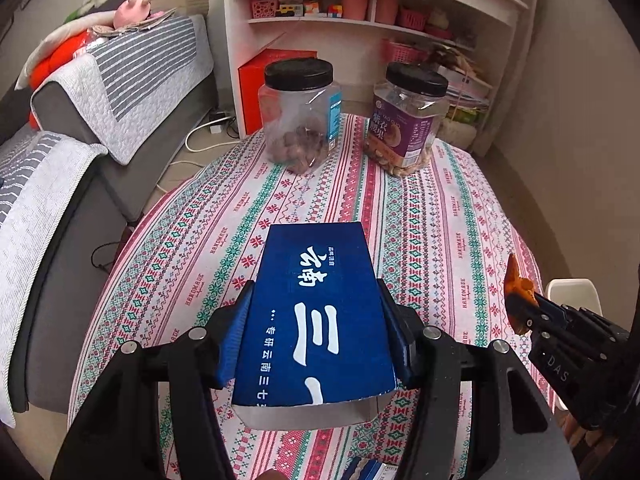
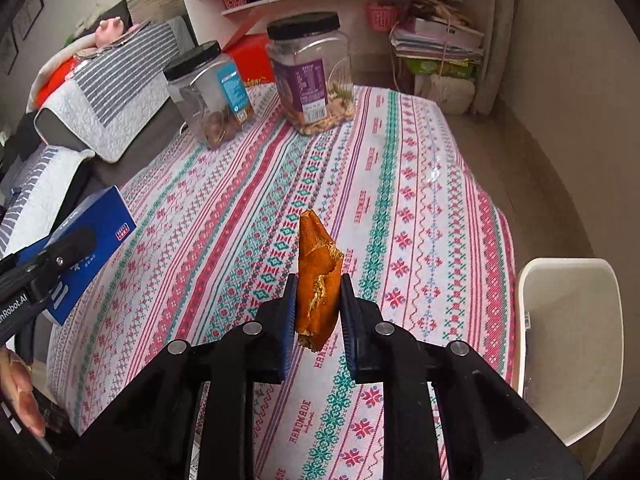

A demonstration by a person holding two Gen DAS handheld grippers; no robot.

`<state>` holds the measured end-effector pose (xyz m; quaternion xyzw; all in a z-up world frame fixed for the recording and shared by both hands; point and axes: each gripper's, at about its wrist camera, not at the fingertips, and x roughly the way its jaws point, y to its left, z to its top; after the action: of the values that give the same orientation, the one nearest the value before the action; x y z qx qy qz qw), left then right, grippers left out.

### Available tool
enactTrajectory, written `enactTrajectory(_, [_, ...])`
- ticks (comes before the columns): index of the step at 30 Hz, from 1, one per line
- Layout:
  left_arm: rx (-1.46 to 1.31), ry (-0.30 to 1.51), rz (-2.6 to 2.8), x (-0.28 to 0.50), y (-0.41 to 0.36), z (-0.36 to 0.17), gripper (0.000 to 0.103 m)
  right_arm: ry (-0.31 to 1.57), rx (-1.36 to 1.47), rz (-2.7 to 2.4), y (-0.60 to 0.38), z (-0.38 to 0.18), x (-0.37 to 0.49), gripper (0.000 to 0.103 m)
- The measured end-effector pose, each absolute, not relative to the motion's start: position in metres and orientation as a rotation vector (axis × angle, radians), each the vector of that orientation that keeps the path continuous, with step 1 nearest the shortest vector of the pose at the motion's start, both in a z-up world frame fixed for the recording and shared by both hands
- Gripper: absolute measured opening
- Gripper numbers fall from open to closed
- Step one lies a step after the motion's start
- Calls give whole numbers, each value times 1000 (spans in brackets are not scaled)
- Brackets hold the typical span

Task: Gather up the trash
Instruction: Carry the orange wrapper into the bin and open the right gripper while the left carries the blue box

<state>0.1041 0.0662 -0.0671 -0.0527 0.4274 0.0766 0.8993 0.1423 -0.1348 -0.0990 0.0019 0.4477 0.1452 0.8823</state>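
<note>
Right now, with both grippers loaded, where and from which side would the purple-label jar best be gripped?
Probably across the body of the purple-label jar, just under its black lid, coming in level from the near side. It stands upright, and the blue-label jar stands apart to its left, so both flanks look free. Both grippers are full: the blue box and the orange peel.

"HANDMADE" repeats on tablecloth (image 2: 372,176); "DAS" on right tool (image 1: 520,312).

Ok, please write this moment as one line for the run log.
left tongs: shut on blue box | right tongs: shut on orange peel | white bin: right of table | both items above tablecloth
</note>
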Motion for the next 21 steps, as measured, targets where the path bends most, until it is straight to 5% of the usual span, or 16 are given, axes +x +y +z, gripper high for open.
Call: enactTrajectory(21, [10, 772, 48, 91, -13, -50, 57, 757, -3, 129, -225, -52, 120, 19])
